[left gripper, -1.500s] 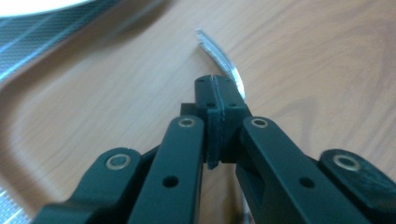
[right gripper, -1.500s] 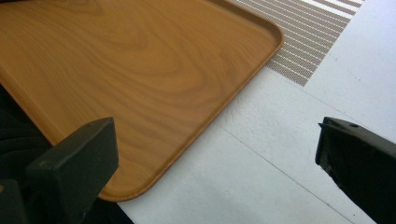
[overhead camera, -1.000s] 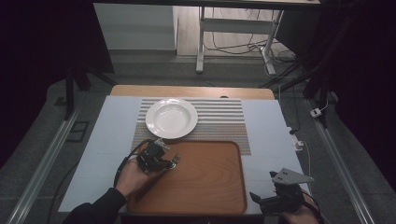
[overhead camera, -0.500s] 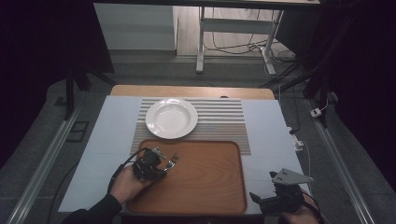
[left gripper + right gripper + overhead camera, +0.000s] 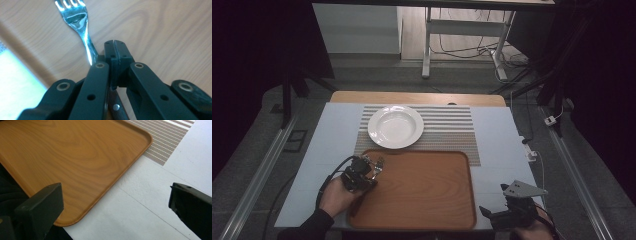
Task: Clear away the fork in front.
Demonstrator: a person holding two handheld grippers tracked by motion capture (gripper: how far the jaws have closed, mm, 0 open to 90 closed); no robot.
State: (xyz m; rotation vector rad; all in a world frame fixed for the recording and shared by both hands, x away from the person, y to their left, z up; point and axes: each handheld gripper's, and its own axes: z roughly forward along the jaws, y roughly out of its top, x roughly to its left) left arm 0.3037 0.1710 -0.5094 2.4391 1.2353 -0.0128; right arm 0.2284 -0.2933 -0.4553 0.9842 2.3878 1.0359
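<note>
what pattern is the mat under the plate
Thin brown and white stripes on the woven rectangular placemat; clearest in the high view.

Ahead of you a white plate [image 5: 395, 126] rests on a striped placemat [image 5: 452, 125], which lies on the pale counter [image 5: 497, 132]. Beyond the counter's far edge you can make out cables [image 5: 462, 50] on the floor beside a white frame leg [image 5: 427, 45], probably a desk's, though it's dim there.

High view overhead, facing forward-down; gripper views close — all share tray [image 5: 422, 190].
</note>
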